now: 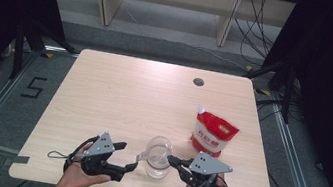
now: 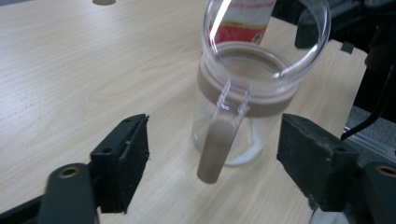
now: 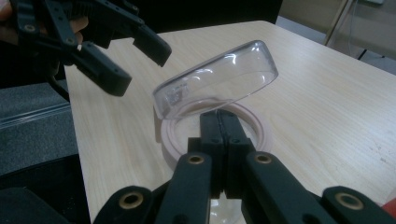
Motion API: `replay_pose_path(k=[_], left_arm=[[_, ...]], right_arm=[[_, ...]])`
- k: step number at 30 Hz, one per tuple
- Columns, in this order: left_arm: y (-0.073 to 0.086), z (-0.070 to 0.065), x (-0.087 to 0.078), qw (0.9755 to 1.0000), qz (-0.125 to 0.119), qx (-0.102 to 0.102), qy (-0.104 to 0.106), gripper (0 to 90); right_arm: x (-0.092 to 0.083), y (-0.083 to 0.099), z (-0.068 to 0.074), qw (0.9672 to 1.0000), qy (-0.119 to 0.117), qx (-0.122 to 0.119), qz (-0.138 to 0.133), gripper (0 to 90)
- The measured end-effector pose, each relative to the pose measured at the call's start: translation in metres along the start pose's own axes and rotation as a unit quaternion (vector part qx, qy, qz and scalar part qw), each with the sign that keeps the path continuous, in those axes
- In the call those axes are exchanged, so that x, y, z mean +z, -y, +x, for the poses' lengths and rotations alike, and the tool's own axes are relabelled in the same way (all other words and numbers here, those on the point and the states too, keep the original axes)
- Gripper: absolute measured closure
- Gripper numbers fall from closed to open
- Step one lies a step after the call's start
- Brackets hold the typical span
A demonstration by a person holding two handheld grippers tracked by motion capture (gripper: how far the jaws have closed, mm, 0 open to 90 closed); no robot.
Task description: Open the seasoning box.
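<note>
A clear glass jar (image 1: 158, 159) with a tan rim band (image 2: 247, 100) stands near the table's front edge between my two grippers. Its hinged clear lid (image 3: 219, 79) is tipped up and open. A tan latch tab (image 2: 217, 144) hangs down the jar's side. My left gripper (image 1: 130, 155) is open, its jaws wide apart on either side of that tab without touching it. My right gripper (image 3: 218, 121) is shut, its jaws pressed together with their tips at the jar's rim (image 3: 261, 130) under the raised lid. I cannot tell whether they pinch the rim.
A red and white pouch (image 1: 213, 134) lies on the wooden table (image 1: 128, 97) just behind and right of the jar. A round cable hole (image 1: 198, 82) sits near the far edge. Black frames and cables flank the table.
</note>
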State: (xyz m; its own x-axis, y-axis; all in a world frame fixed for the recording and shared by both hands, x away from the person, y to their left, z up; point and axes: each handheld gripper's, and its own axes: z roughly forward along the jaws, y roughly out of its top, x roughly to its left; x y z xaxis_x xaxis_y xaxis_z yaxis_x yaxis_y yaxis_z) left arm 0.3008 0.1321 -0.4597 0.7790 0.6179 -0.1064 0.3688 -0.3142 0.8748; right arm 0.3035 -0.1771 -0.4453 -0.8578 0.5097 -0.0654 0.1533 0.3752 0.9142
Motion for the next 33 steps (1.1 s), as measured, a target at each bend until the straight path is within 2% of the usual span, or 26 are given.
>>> replay_pose_path(k=[1,2,3,4,5,7,8,11,14,15,16,17,18,19,20,21,22,23,24,26,27,28,29,32,33], left_arm=[[0.003,0.0,-0.001,1.0,-0.002,-0.005,0.002,20.6],[0.005,0.002,-0.002,1.0,0.005,0.001,0.007,18.6],[0.008,0.001,-0.003,0.9999,0.004,-0.014,0.007,17.1],[0.011,0.002,-0.003,0.9999,0.004,-0.015,0.004,15.8],[0.012,0.004,-0.004,0.9999,0.006,-0.011,-0.002,15.8],[0.016,0.006,-0.006,0.9998,0.008,-0.013,-0.007,15.2],[0.017,0.007,-0.007,0.9999,0.008,-0.009,-0.006,15.2],[0.022,0.008,-0.008,0.9998,0.013,-0.011,-0.012,15.2],[0.028,0.009,-0.008,0.9998,0.019,0.0,-0.012,15.2],[0.029,0.009,-0.009,0.9995,0.026,0.002,-0.016,15.2],[0.03,0.01,-0.009,0.9995,0.027,0.002,-0.018,15.2],[0.031,0.01,-0.01,0.9995,0.028,-0.001,-0.014,15.2],[0.032,0.011,-0.01,0.9995,0.029,0.003,-0.015,15.3],[0.032,0.012,-0.011,0.9993,0.029,0.014,-0.019,15.3],[0.033,0.012,-0.011,0.9993,0.029,0.012,-0.018,15.3],[0.035,0.011,-0.011,0.9995,0.026,-0.003,-0.02,15.3],[0.035,0.011,-0.012,0.9991,0.035,0.004,-0.023,15.3],[0.038,0.011,-0.01,0.9994,0.032,0.003,-0.016,15.3],[0.038,0.01,-0.011,0.9991,0.039,0.005,-0.018,15.3],[0.038,0.01,-0.01,0.9989,0.043,0.011,-0.017,15.3],[0.038,0.011,-0.011,0.9983,0.051,0.02,-0.02,15.3],[0.039,0.009,-0.01,0.9989,0.042,0.01,-0.017,15.3],[0.039,0.009,-0.009,0.9991,0.039,0.005,-0.015,15.3],[0.039,0.009,-0.009,0.9989,0.044,0.008,-0.014,15.3],[0.039,0.01,-0.01,0.9985,0.048,0.016,-0.021,15.3]], right_arm=[[0.001,0.0,0.001,1.0,0.0,0.002,-0.006,90.0],[0.001,-0.001,0.001,1.0,-0.002,0.001,-0.004,90.0],[0.001,-0.002,0.002,1.0,-0.005,-0.003,0.0,90.0],[0.001,-0.003,0.002,1.0,-0.003,-0.007,-0.004,90.0],[0.003,-0.003,0.003,0.9999,-0.01,-0.006,-0.005,90.0],[0.004,-0.004,0.005,1.0,-0.006,-0.004,-0.007,90.0],[0.004,-0.005,0.005,0.9999,-0.013,-0.007,-0.002,90.0],[0.006,-0.007,0.007,0.9999,-0.012,-0.006,-0.006,90.0],[0.008,-0.008,0.009,0.9998,-0.011,-0.014,-0.013,90.0],[0.009,-0.008,0.011,0.9998,-0.011,-0.006,-0.013,90.0],[0.01,-0.009,0.011,0.9997,-0.014,-0.012,-0.014,90.0],[0.01,-0.009,0.013,0.9998,-0.015,-0.007,-0.014,90.0],[0.011,-0.01,0.013,0.9996,-0.022,-0.013,-0.012,90.0],[0.011,-0.01,0.014,0.9997,-0.019,-0.013,-0.011,90.0],[0.012,-0.011,0.015,0.9996,-0.022,-0.015,-0.012,90.0],[0.013,-0.011,0.016,0.9996,-0.023,-0.015,-0.009,90.0],[0.013,-0.012,0.017,0.9996,-0.023,-0.014,-0.011,90.0],[0.014,-0.012,0.017,0.9996,-0.026,-0.012,-0.009,90.0],[0.015,-0.012,0.017,0.9994,-0.026,-0.019,-0.01,90.0],[0.016,-0.012,0.02,0.9994,-0.03,-0.012,-0.009,90.0],[0.018,-0.013,0.019,0.9992,-0.03,-0.025,-0.013,90.0],[0.018,-0.013,0.021,0.9993,-0.032,-0.018,-0.008,90.0],[0.019,-0.013,0.022,0.9992,-0.034,-0.02,-0.009,90.0],[0.021,-0.014,0.024,0.999,-0.039,-0.021,-0.008,90.0],[0.022,-0.014,0.025,0.9989,-0.041,-0.023,-0.009,90.0]])
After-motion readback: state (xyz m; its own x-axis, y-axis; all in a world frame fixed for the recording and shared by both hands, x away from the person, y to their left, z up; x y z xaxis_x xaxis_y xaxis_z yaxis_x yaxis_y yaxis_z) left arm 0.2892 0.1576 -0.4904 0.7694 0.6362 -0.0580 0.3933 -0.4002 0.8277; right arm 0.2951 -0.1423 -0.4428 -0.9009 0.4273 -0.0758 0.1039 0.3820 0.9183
